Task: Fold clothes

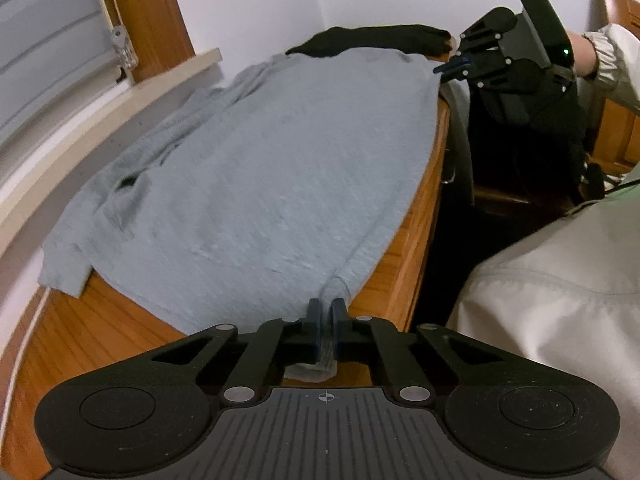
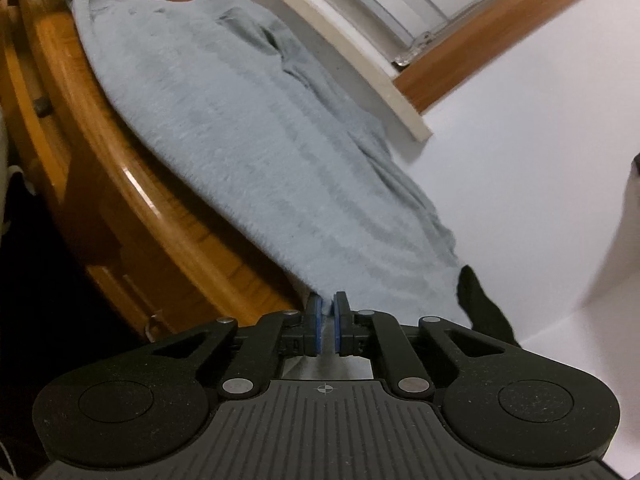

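A light blue-grey shirt (image 1: pixel 260 168) lies spread across a wooden surface (image 1: pixel 92 320), filling the middle of the frame. At the bottom centre the left gripper (image 1: pixel 326 312) has its fingers (image 1: pixel 313 316) closed on the shirt's near corner, cloth bunched between them. At the upper right the right gripper (image 1: pixel 450 65) pinches the far corner at the surface's edge, a pale sleeve (image 1: pixel 616 60) behind it. A black garment (image 1: pixel 372 38) lies beyond the shirt, at top centre. A window frame (image 1: pixel 140 16) fills the upper left.

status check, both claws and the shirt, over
Left claw shut on grey shirt corner. Right claw shut on the opposite corner. Shirt spread across the wooden table. Black garment at far end.
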Available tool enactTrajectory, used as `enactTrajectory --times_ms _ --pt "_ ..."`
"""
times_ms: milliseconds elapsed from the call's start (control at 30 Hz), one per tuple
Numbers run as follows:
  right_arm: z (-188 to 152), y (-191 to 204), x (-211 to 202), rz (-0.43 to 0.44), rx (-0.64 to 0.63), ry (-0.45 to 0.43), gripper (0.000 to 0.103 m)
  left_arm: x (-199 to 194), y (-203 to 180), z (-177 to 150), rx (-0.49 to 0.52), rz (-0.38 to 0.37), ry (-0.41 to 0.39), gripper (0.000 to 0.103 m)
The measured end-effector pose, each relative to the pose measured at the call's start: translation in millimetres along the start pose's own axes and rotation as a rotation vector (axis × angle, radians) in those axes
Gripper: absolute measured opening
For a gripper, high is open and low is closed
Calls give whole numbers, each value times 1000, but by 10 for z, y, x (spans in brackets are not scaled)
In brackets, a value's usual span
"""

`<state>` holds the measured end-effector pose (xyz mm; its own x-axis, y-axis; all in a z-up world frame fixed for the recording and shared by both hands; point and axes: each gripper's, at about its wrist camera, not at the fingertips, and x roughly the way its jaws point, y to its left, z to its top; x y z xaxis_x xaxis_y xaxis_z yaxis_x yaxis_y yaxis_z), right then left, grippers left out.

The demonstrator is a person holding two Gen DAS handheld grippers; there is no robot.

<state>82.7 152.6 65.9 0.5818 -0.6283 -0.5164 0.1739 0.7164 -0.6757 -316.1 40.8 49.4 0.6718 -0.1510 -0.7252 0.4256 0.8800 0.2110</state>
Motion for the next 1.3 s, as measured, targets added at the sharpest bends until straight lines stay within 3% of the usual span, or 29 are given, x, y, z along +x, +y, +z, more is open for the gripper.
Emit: enactTrajectory --times_ms 200,433,633,733,800,867,933,1100,1200,1300 --pt "152 -211 107 -49 -46 -28 7 -185 110 189 2 68 -78 5" --pt "550 -465 481 -107 -140 -77 7 -447 520 581 -22 202 -187 5" --pt "898 -469 1218 -149 -200 -84 7 -35 1074 630 -149 225 -114 5" --pt "952 -464 1577 -140 -187 4 8 185 1334 604 -226 234 -78 8" --pt "948 -472 1679 -135 -135 18 27 312 1409 504 -267 248 -47 9" --pt "937 -479 1650 -126 -90 13 35 402 1459 396 -304 260 -25 9" --pt "914 -502 1555 -99 -30 -9 35 410 1473 280 -328 262 -22 21" --pt "849 -492 1341 45 137 -55 41 286 1398 49 -396 198 -70 31" --pt "768 -409 1361 67 169 -52 42 213 1270 -78 -434 155 -101 49" --pt "654 -414 1448 64 216 -48 43 182 1192 -187 -491 109 -127 49"
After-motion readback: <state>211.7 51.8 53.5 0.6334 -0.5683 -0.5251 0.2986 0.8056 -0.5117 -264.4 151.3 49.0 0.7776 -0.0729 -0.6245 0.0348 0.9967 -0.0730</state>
